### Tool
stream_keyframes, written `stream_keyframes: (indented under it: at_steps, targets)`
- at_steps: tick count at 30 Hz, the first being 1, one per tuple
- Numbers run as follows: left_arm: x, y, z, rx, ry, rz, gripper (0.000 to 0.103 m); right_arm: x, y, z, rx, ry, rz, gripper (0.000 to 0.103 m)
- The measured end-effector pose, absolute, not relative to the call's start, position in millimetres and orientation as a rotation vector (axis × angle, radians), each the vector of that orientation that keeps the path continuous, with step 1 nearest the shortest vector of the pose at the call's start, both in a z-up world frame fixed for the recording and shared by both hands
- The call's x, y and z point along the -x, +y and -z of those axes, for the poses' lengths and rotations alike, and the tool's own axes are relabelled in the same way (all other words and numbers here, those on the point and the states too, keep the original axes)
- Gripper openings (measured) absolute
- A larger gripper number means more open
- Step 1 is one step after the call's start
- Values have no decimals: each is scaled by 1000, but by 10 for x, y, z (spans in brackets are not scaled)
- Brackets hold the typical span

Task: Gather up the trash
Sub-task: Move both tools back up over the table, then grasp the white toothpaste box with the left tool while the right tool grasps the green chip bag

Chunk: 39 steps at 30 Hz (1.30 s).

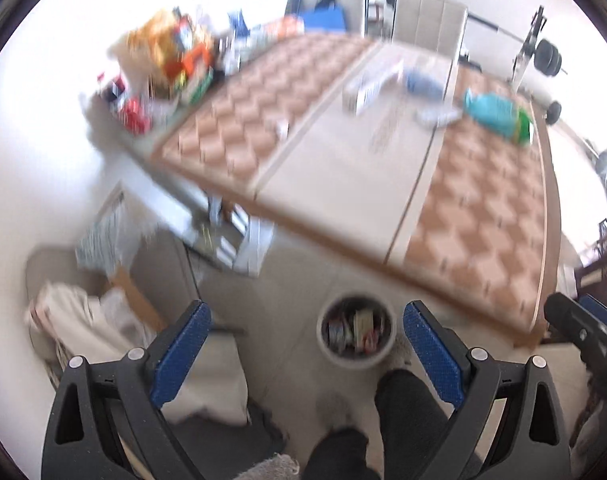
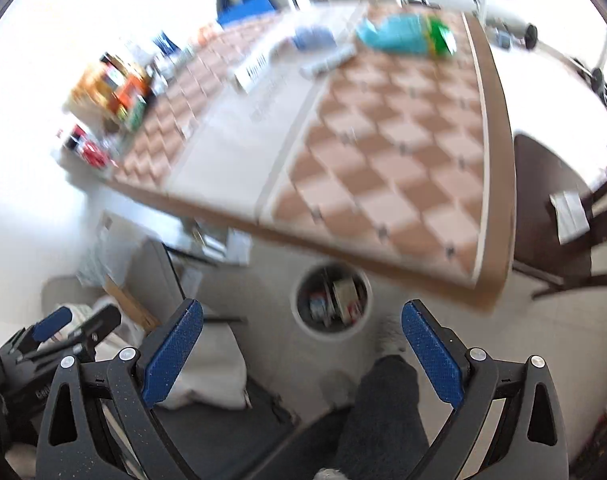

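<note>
Left claw (image 1: 305, 344) jaws apart, empty. Right claw (image 2: 301, 344) likewise spread, nothing held. Round white waste bin (image 1: 357, 360) on floor, lower centre of frame, already holding wrappers.

Trash remaining: teal-green plastic packet (image 1: 499, 116) and white cardboard box (image 1: 363, 90), upper right on checkered worktop (image 1: 479, 216).

Advice: raise claw over worktop edge, close on packet's narrow middle, carry above bin before releasing.

A checkered table (image 1: 483, 216) fills both blurred views — colourful groceries (image 1: 175, 56) crowd its far corner, a pale chair (image 1: 427, 24) behind, weight plates (image 1: 547, 58) beyond.
</note>
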State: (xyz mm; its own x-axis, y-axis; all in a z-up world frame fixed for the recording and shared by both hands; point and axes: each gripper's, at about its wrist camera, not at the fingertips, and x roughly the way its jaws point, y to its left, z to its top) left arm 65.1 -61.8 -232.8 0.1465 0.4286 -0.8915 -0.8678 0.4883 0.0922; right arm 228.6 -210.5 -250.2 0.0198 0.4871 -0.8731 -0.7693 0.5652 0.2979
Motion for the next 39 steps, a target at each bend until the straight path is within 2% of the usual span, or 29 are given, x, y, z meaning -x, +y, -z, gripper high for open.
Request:
stream_keyframes:
  at_steps: [4, 11, 17, 22, 26, 28, 29, 30, 31, 32, 36, 39]
  targets:
    - [-1266, -253, 2088, 410, 1020, -983, 103, -2672, -1714, 2273, 260, 1118, -1058, 103]
    - [-2490, 778, 2246, 253, 1160, -1039, 103, -3985, -821, 2426, 270, 1219, -929, 103]
    - [-3319, 1697, 2779, 224, 1305, -1035, 103, -5404, -350, 2874, 156, 1278, -701, 103]
    - [-3718, 2273, 3287, 274, 1408, -973, 103, -6435, 6, 3526, 73, 1363, -494, 103]
    - [-3919, 2518, 3638, 273, 1491, -891, 103, -6927, 194, 4100, 31, 1481, -426, 103]
    - [-3949, 2590, 3780, 285, 1525, -856, 95, -7069, 276, 4319, 20, 1535, -411, 100]
    - [-3977, 2620, 3854, 291, 1544, -845, 87, -7080, 302, 4388, 13, 1550, -418, 94]
    - [-3983, 2643, 3918, 299, 1561, -835, 72, -7049, 322, 4397, 14, 1548, -425, 90]
    - [-3981, 2658, 3966, 321, 1570, -815, 66, -7036, 376, 4376, 36, 1522, -435, 87]
    - [-3969, 2669, 3999, 348, 1577, -800, 52, -7001, 418, 4360, 45, 1509, -460, 84]
    - [-3911, 2637, 3977, 410, 1559, -789, 41, -6863, 518, 4266, 36, 1472, -518, 64]
    - [-3806, 2577, 3899, 455, 1530, -816, 37, -6813, 519, 4158, 8, 1433, -537, 55]
